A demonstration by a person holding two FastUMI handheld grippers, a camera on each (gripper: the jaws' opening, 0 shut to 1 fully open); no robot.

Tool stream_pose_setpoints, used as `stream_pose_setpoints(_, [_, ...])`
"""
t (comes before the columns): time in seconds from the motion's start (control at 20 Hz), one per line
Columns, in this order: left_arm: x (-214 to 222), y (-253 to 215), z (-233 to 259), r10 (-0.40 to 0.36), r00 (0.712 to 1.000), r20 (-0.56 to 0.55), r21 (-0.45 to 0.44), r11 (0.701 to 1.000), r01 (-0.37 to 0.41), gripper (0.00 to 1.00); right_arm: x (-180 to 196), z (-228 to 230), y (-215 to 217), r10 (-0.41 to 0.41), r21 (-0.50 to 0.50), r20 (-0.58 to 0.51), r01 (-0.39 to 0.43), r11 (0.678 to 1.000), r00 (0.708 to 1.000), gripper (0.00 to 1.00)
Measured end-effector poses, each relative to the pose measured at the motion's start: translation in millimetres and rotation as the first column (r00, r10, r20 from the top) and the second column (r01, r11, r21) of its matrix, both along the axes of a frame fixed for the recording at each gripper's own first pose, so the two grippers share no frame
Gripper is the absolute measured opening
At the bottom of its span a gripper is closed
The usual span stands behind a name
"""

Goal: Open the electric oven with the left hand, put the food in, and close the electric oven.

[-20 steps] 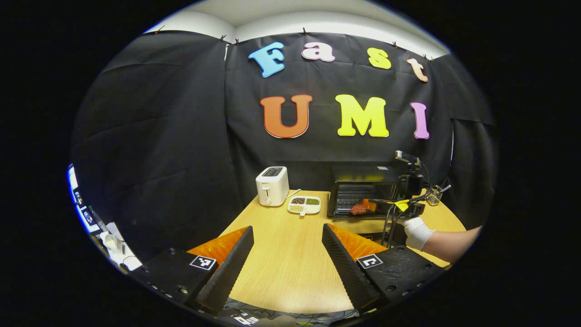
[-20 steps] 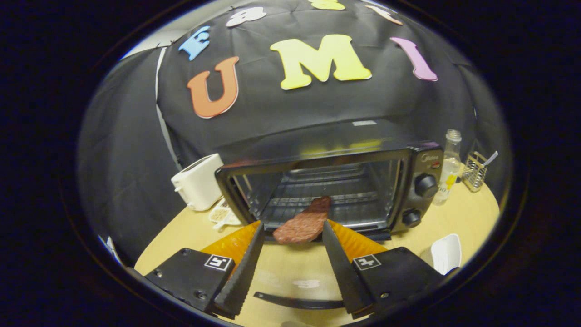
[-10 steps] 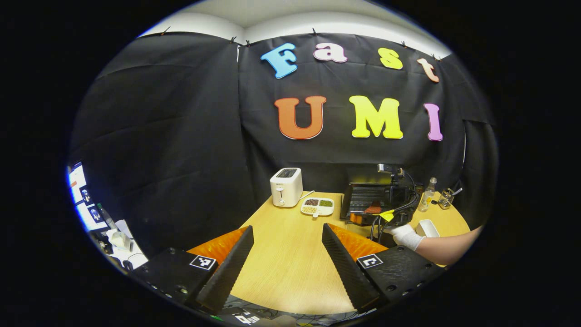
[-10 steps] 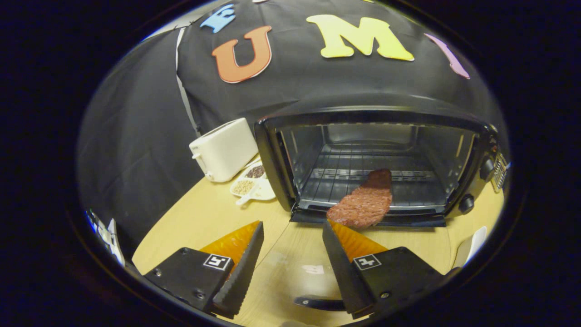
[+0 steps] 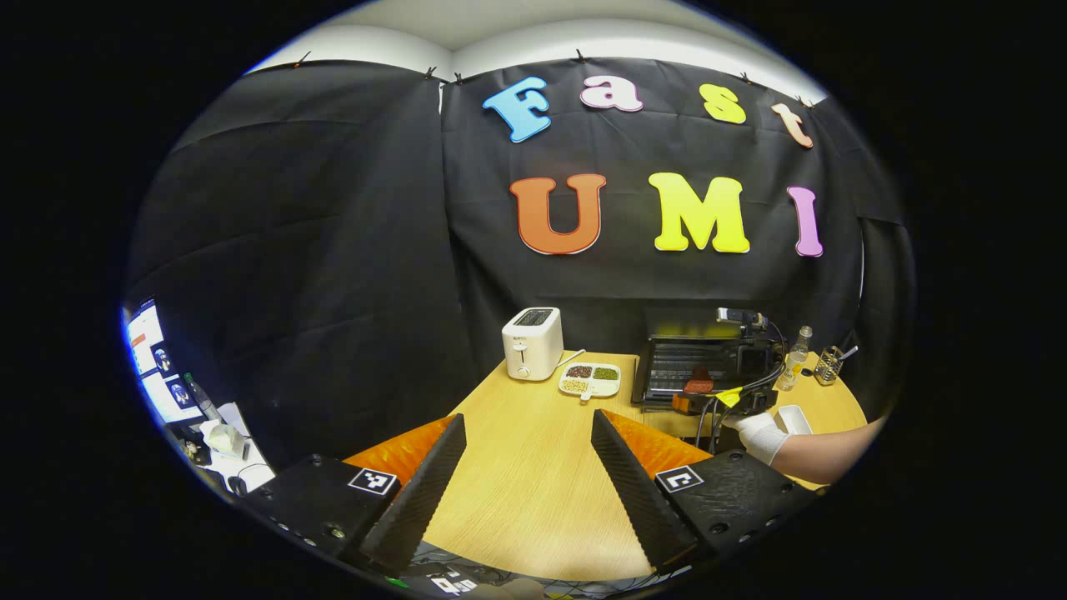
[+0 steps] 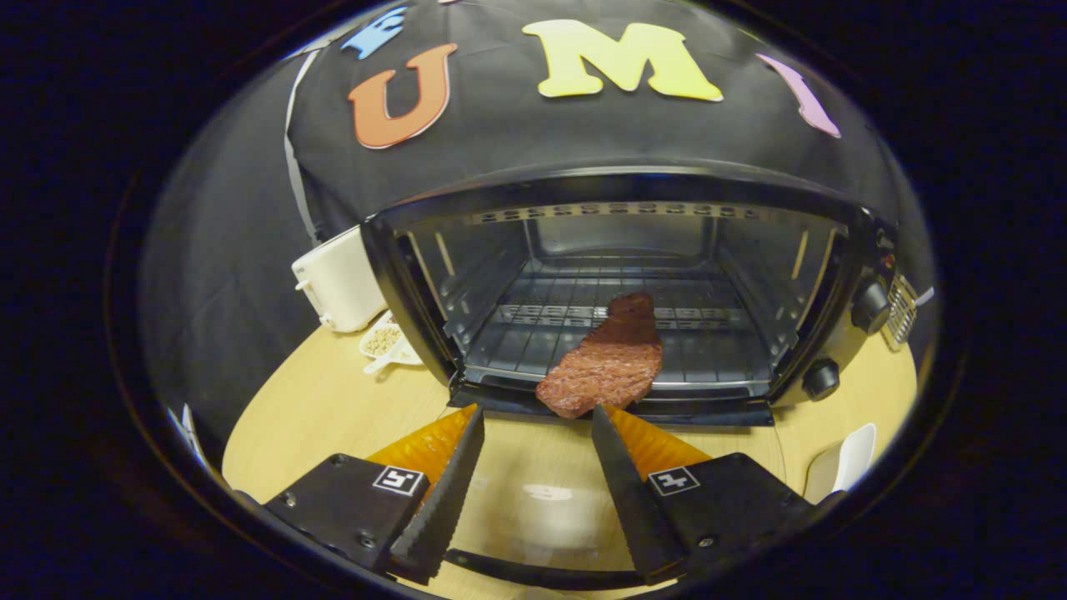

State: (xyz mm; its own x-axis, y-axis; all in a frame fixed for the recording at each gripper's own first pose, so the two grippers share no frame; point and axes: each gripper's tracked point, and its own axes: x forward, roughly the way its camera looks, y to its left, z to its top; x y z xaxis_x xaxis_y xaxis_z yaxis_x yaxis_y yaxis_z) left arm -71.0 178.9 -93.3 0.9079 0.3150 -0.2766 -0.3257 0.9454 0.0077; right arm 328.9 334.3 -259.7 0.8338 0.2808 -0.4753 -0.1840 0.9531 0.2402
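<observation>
The black electric oven stands open, its glass door folded down flat under my right gripper. A flat reddish-brown slab of meat lies on the wire rack, its near end overhanging the front sill beside the right fingertip. The right gripper is open and just in front of the oven mouth. My left gripper is open and holds nothing, low over the near edge of the wooden table. Far right in the left gripper view are the oven, the meat and a gloved hand.
A white toaster and a divided dish of beans sit left of the oven. A bottle, a wire holder and a white dish stand to its right. Screens and clutter lie off the table's left.
The right gripper has moved closer to the oven mouth and the meat now lies on the rack. The left gripper has barely moved and stays open.
</observation>
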Motion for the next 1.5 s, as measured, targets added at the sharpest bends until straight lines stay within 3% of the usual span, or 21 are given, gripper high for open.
stream_pose_setpoints(0.3, [-11.4,-37.3,11.1,-0.076,0.996,0.040,0.007,0.997,0.076,0.97,-62.4,59.3,-51.4,-0.032,0.062,0.085,0.026,0.998,0.996,0.84])
stream_pose_setpoints(0.55, [-32.1,-76.6,6.8,-0.181,0.981,0.065,0.024,0.983,0.180,0.97,-166.9,145.0,-131.8,-0.058,0.006,0.253,0.059,0.998,0.966,0.84])
stream_pose_setpoints(0.6, [-34.0,-85.9,5.2,-0.204,0.976,0.074,0.028,0.979,0.203,0.97,-187.6,162.0,-150.1,-0.060,-0.011,0.287,0.066,0.998,0.956,0.86])
stream_pose_setpoints(0.7, [-32.7,-104.1,-2.2,-0.235,0.969,0.073,0.020,0.972,0.234,0.97,-225.5,189.2,-189.8,-0.086,-0.034,0.332,0.103,0.994,0.939,1.00])
stream_pose_setpoints(0.85, [-18.7,-133.6,-15.4,-0.264,0.962,0.071,0.008,0.965,0.264,0.97,-275.9,214.3,-241.2,-0.112,-0.039,0.368,0.136,0.990,0.923,0.96])
stream_pose_setpoints(0.9, [-10.9,-145.2,-22.6,-0.277,0.959,0.064,0.008,0.961,0.277,0.96,-288.3,220.5,-261.2,-0.121,-0.053,0.386,0.154,0.987,0.914,1.00])
stream_pose_setpoints(1.05, [15.7,-177.7,-52.7,-0.293,0.956,0.024,-0.004,0.956,0.293,0.97,-315.8,228.5,-308.2,-0.123,-0.087,0.412,0.173,0.981,0.903,1.00])
stream_pose_setpoints(1.15, [34.7,-197.3,-77.8,-0.282,0.959,-0.019,-0.006,0.959,0.282,0.96,-326.9,224.7,-331.0,-0.105,-0.092,0.400,0.154,0.984,0.910,0.96])
stream_pose_setpoints(1.3, [65.8,-222.2,-116.6,-0.249,0.966,-0.064,-0.041,0.968,0.246,0.96,-336.4,212.6,-352.9,-0.048,-0.096,0.376,0.091,0.991,0.925,1.00])
stream_pose_setpoints(1.45, [91.3,-238.9,-150.2,-0.249,0.960,-0.130,-0.047,0.968,0.245,0.97,-335.1,198.2,-380.2,-0.052,-0.134,0.344,0.104,0.985,0.937,0.96])
stream_pose_setpoints(1.5, [102.0,-244.9,-160.0,-0.264,0.953,-0.145,-0.039,0.964,0.261,0.97,-331.7,197.4,-384.4,-0.066,-0.124,0.336,0.113,0.986,0.940,1.00])
